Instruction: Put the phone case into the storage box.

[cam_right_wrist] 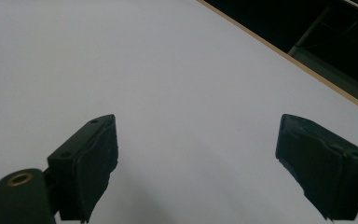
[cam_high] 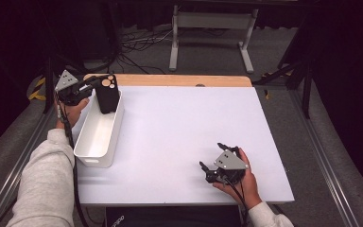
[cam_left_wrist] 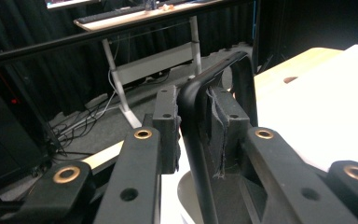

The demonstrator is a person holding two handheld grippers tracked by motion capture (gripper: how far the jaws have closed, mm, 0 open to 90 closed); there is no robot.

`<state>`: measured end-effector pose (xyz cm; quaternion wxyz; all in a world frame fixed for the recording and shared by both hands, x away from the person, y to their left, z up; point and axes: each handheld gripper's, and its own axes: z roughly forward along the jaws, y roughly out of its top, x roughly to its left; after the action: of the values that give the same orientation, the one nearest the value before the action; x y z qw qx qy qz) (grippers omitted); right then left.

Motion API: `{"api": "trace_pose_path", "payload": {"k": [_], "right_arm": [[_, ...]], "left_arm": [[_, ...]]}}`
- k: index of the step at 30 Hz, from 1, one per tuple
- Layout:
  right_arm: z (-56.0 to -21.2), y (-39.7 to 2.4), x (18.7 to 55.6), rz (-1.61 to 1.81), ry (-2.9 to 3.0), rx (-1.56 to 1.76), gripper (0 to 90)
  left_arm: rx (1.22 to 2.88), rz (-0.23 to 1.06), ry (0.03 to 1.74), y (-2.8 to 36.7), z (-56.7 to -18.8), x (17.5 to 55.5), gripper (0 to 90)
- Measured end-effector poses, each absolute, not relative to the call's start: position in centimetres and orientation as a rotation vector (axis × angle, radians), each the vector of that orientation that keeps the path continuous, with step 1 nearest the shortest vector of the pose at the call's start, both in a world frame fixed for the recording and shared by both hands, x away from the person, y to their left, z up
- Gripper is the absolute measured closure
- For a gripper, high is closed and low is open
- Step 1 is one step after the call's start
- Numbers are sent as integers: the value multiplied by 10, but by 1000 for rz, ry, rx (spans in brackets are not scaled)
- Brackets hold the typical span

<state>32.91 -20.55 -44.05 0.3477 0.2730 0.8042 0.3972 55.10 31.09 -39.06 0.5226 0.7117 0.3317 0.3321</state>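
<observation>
Left gripper (cam_high: 90, 86) fingers clamped on phone case (cam_high: 108, 93) (over bin (cam_high: 97, 137) far end); right gripper (cam_high: 217, 163) fingers apart, bare worktop (cam_high: 179, 127) ahead.

My left gripper (cam_left_wrist: 193, 135) pinches the edge of a black phone case (cam_left_wrist: 200, 121) mid-frame, above the white bin (cam_left_wrist: 186, 191) at bottom centre.

Left gripper (cam_high: 90, 87) held at ten o'clock, forearm stretched forward, jaws nearly closed, right gripper (cam_high: 216, 160) rested at five o'clock, jaws spread wide, pointed toward eleven o'clock
</observation>
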Motion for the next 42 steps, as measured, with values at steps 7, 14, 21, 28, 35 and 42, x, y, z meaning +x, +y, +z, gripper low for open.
{"api": "trace_pose_path", "payload": {"k": [7, 14, 21, 28, 35, 42], "right_arm": [[-440, -206, 328, 1039, 2085, 702, 137], [-439, -206, 328, 1044, 2087, 696, 138], [-440, -207, 329, 1044, 2094, 694, 138], [-439, -207, 329, 1049, 2093, 692, 138], [-439, -209, 328, 1062, 2087, 691, 138], [-437, -214, 328, 1080, 2080, 693, 138]], "left_arm": [[1743, 805, 844, 313, -393, 553, 719], [1792, 765, 881, 310, -401, 558, 706], [1810, 755, 895, 309, -403, 559, 701], [1795, 764, 898, 308, -400, 557, 663], [1776, 789, 907, 310, -394, 552, 612], [1782, 817, 925, 307, -386, 543, 564]]}}
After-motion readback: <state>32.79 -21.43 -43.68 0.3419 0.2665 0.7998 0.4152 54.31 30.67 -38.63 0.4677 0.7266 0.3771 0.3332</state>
